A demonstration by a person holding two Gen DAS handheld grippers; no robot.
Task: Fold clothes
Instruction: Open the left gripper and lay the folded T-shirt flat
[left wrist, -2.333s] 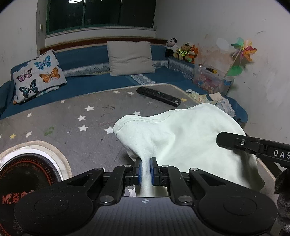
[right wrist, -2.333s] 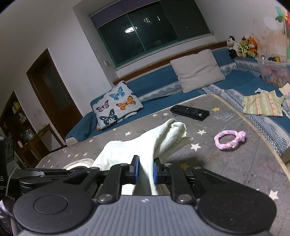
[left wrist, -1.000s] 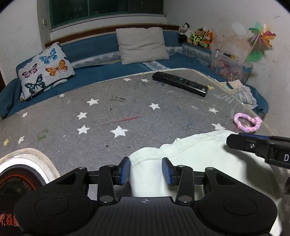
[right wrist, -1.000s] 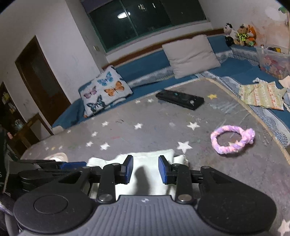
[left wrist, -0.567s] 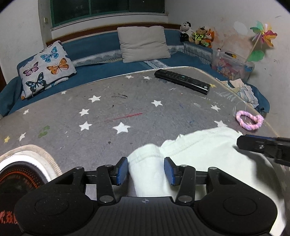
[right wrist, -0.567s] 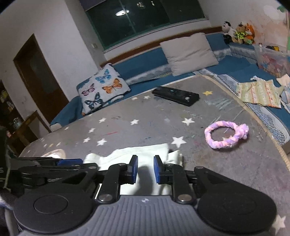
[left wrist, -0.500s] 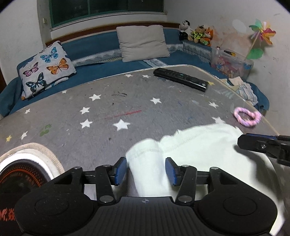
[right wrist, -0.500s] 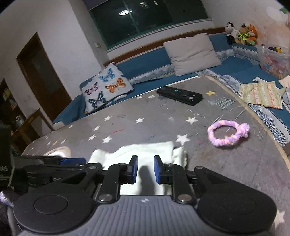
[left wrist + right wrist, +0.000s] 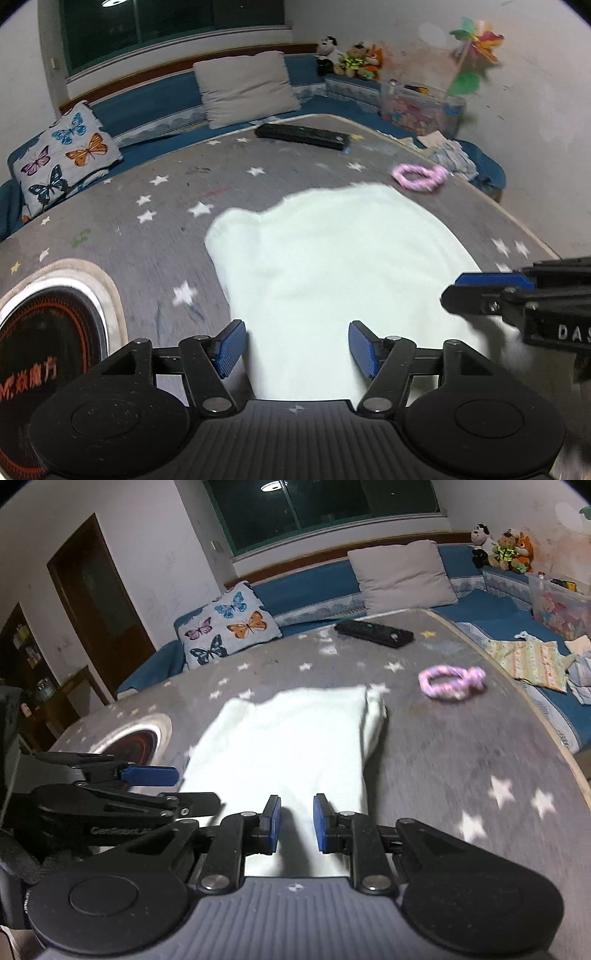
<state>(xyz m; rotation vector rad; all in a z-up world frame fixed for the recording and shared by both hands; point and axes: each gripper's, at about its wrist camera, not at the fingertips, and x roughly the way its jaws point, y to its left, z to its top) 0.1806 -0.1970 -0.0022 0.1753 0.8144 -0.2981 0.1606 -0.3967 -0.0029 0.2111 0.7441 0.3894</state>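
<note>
A pale white garment (image 9: pixel 332 266) lies folded flat on the grey star-patterned mat (image 9: pixel 155 221); it also shows in the right wrist view (image 9: pixel 288 746). My left gripper (image 9: pixel 297 349) is wide open over the garment's near edge and holds nothing. My right gripper (image 9: pixel 296 825) is open with a narrow gap, above the garment's near edge, and grips nothing. The right gripper shows at the right of the left wrist view (image 9: pixel 491 291), the left gripper at the left of the right wrist view (image 9: pixel 147 775).
A pink braided ring (image 9: pixel 419 177) lies just beyond the garment (image 9: pixel 452 681). A black remote (image 9: pixel 303 136) lies farther back. A round red-and-black disc (image 9: pixel 44 332) sits at the mat's left. Blue cushions, a butterfly pillow (image 9: pixel 62 158) and a toy box (image 9: pixel 417 110) border the mat.
The garment was lowered from hanging in both grippers to lying flat. Both grippers let go; the left opened wide and both drew back toward the near edge.
</note>
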